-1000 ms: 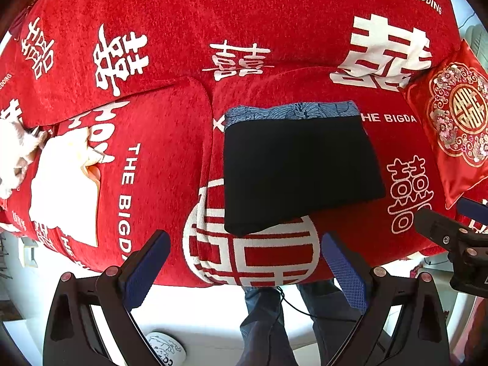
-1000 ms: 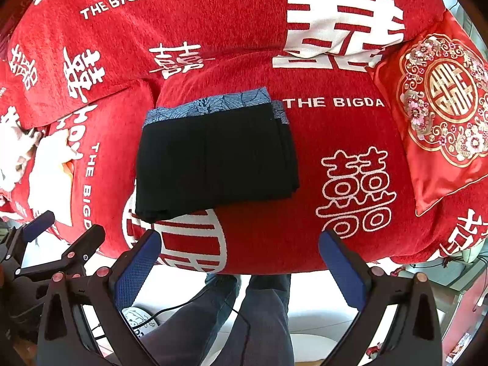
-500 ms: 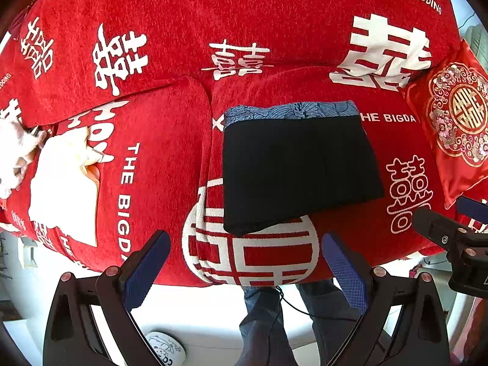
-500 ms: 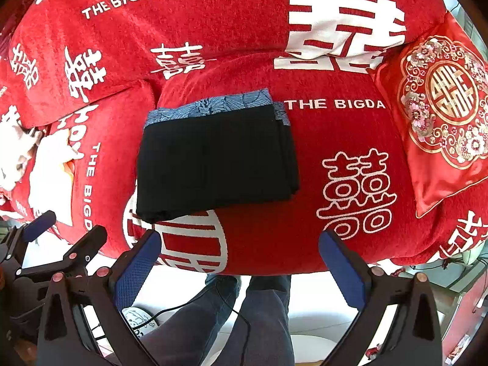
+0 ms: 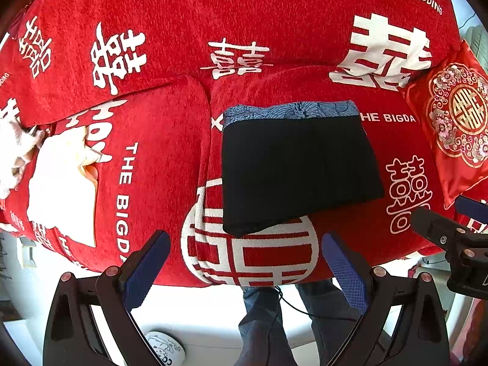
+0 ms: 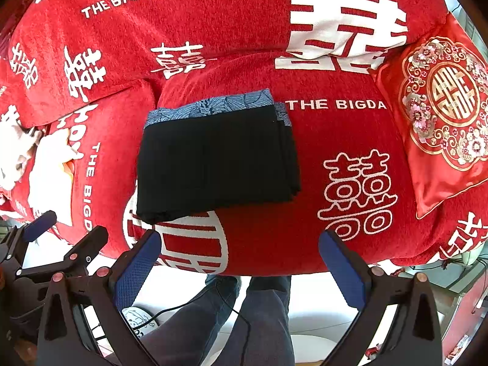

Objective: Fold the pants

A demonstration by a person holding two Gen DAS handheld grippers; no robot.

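A red sofa (image 5: 170, 30) with white wedding lettering fills both views, its seat made of two cushions side by side. The black pants (image 5: 292, 170) lie folded into a neat, flat rectangle on the right-hand seat cushion, near its front edge, with a blue patterned band (image 5: 289, 111) showing along the far side. On the pants' right side the stacked layers show as several edges (image 6: 291, 164). A red embroidered pillow (image 6: 442, 106) leans at the sofa's right end, well apart from the pants. On the left cushion lies a pile of white cloth (image 5: 61, 183), also well apart from them.

Below the sofa's front edge the person's legs in dark jeans (image 6: 244, 320) stand on a pale floor, with a thin black cable across them.

The left gripper (image 5: 244, 262) hangs in front of the sofa, its blue-padded fingers (image 5: 146, 265) spread wide and holding nothing. The right gripper (image 6: 238, 262) hangs beside it, its fingers (image 6: 341, 271) likewise spread wide and empty. Neither touches the pants.
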